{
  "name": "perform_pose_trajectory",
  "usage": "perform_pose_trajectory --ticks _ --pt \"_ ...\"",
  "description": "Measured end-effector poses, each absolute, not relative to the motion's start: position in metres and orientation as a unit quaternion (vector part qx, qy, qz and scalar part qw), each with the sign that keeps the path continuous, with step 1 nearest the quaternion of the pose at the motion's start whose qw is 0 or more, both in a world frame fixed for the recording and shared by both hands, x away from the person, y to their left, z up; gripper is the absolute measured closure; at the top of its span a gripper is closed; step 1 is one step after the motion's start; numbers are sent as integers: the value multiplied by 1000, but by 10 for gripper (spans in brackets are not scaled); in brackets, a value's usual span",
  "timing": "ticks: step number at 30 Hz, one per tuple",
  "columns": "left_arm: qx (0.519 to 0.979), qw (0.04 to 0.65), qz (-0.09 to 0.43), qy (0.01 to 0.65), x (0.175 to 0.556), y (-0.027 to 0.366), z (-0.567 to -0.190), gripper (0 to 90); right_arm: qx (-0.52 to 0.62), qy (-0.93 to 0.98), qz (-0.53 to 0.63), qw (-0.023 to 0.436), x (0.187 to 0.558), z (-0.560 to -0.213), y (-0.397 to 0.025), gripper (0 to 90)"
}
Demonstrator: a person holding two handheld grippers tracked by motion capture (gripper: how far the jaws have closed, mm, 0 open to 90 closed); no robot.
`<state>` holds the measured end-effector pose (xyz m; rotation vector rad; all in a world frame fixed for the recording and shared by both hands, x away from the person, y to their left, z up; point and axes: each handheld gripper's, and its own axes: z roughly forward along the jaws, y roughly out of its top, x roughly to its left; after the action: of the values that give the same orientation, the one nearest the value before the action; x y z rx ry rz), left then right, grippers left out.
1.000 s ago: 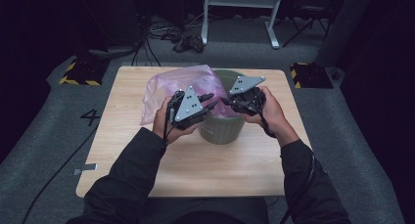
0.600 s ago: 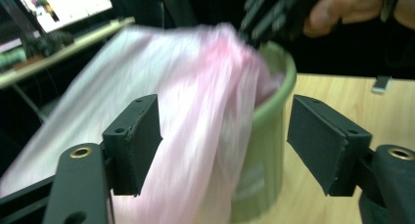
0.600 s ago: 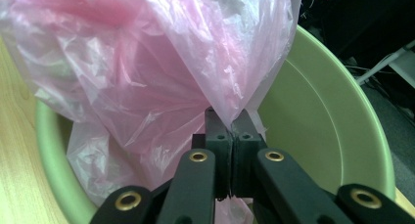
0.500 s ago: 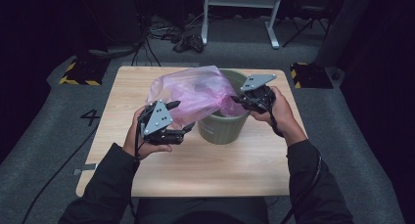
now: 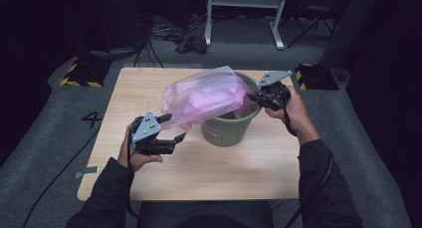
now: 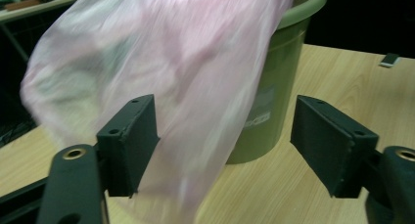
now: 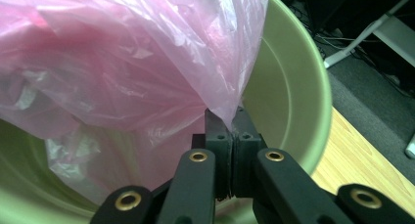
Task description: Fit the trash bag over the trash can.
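A pink plastic bag (image 5: 206, 96) is being fitted into a green bin (image 5: 230, 130) that stands on the wooden bench (image 5: 249, 163), a little right of the middle. The right gripper (image 5: 256, 96) has its jaws closed on an edge of the bag at the bin's right rim; in the right gripper view the film (image 7: 122, 62) is pinched between the pads (image 7: 217, 131) just above the bin's inner wall (image 7: 288, 101). From that pinch the bag stretches leftward and slightly toward the near side, billowing over the rim, so its long axis runs from right to near left.

The left gripper (image 5: 175, 137) sits near the bench's near left, jaws wide apart and holding nothing. The free tail of the bag (image 6: 161, 101) hangs just in front of it, drooping between the two open pads (image 6: 128, 141) in the left gripper view, with the bin (image 6: 274, 87) behind and to the right.

The next move likely turns on this: the loose end lies just beyond and above the left jaws, so the left hand (image 5: 134, 156) is the nearer one to catch it and spread the mouth over the near left rim. The thin film is limp and could slip out.
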<state>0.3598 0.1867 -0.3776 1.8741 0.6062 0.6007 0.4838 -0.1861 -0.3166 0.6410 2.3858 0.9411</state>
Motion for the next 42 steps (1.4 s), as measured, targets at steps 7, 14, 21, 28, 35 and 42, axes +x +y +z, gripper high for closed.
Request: perform_pose_trajectory --ticks 7,14,21,28,35,42 --pt "781 509 245 266 367 194 -388 218 234 878 335 250 486 -318 -187 872" --pt "770 515 251 283 385 202 -388 478 225 878 338 255 485 -320 -189 695" --pt "778 497 285 257 385 198 -382 790 200 870 372 253 474 -312 -198 365" --pt "773 501 306 243 381 195 -374 892 173 864 400 251 459 -301 -188 350" --pt "768 512 310 227 378 185 -361 894 117 864 436 221 441 -294 -159 318" --pt "773 507 314 215 376 167 -353 894 62 870 447 196 421 -296 -131 281"
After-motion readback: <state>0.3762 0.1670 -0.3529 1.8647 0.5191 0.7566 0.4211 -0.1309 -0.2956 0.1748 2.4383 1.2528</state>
